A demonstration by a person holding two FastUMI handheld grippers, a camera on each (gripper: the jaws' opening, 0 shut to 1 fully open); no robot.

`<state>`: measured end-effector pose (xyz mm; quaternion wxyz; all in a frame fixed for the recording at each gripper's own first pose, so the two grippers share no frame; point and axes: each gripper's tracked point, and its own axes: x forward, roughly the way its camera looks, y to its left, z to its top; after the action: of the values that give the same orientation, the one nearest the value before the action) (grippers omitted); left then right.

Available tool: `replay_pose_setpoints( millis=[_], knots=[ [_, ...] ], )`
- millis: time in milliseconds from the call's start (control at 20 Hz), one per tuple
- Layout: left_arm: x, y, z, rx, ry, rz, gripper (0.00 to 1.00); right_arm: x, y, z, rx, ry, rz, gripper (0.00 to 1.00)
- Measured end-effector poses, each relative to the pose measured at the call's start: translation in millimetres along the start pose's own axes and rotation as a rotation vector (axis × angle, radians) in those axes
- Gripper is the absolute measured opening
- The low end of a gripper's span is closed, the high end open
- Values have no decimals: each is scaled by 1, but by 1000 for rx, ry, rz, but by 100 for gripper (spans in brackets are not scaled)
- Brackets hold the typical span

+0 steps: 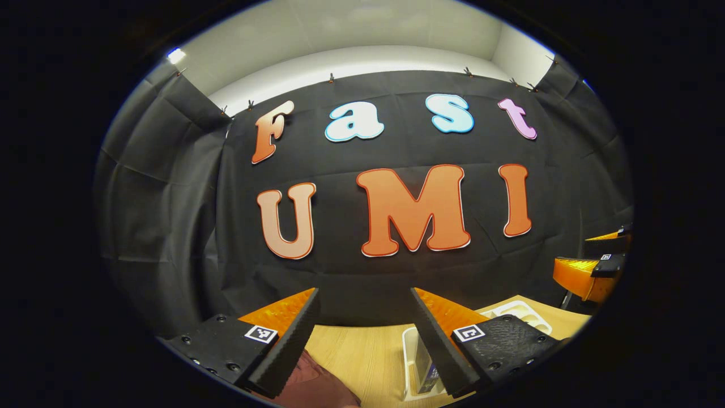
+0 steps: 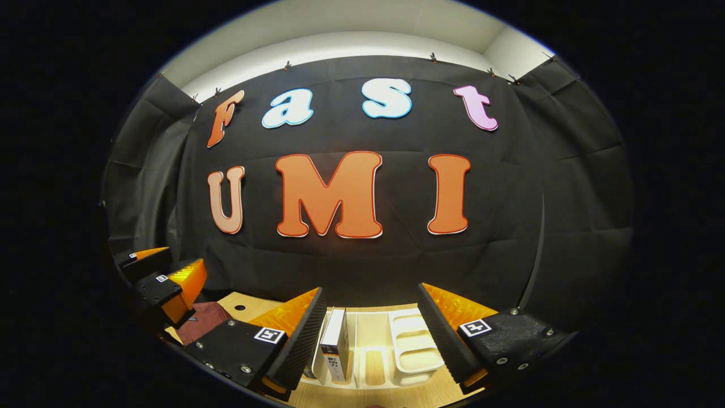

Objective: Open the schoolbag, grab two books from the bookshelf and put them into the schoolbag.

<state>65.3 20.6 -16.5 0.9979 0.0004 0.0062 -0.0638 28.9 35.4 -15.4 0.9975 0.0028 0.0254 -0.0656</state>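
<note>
Left gripper (image 1: 365, 334) held level above the table (image 1: 362, 351), jaws spread wide, empty. Right gripper (image 2: 371, 334) likewise, jaws apart.

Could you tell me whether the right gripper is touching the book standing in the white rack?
Apart. In the right gripper view, the right gripper hangs open above the table, and the book stands upright in the white rack beyond its fingers, ungripped.

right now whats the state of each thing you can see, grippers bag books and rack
left gripper: open, holding nothing, above the table
right gripper: open, holding nothing, facing the rack
maroon schoolbag: lying on the table, untouched; cannot tell if zipped
white bookshelf rack: on the table, right slots bare
book: upright in the rack's left side
</note>
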Motion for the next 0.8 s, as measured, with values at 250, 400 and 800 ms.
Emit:
replay_pose_setpoints(
  millis=[250, 400, 800],
  knots=[
    [-2, 8, -1, 5, -1, 17, 96, 2, 6, 2, -4, -8, 11, 96],
    [-3, 11, 0, 8, -1, 22, 96, 1, 11, 0, -12, -7, 15, 96],
    [-5, 10, -23, 51, 59, 4, 100, 1, 17, -7, -5, 13, 23, 96]
  ],
)
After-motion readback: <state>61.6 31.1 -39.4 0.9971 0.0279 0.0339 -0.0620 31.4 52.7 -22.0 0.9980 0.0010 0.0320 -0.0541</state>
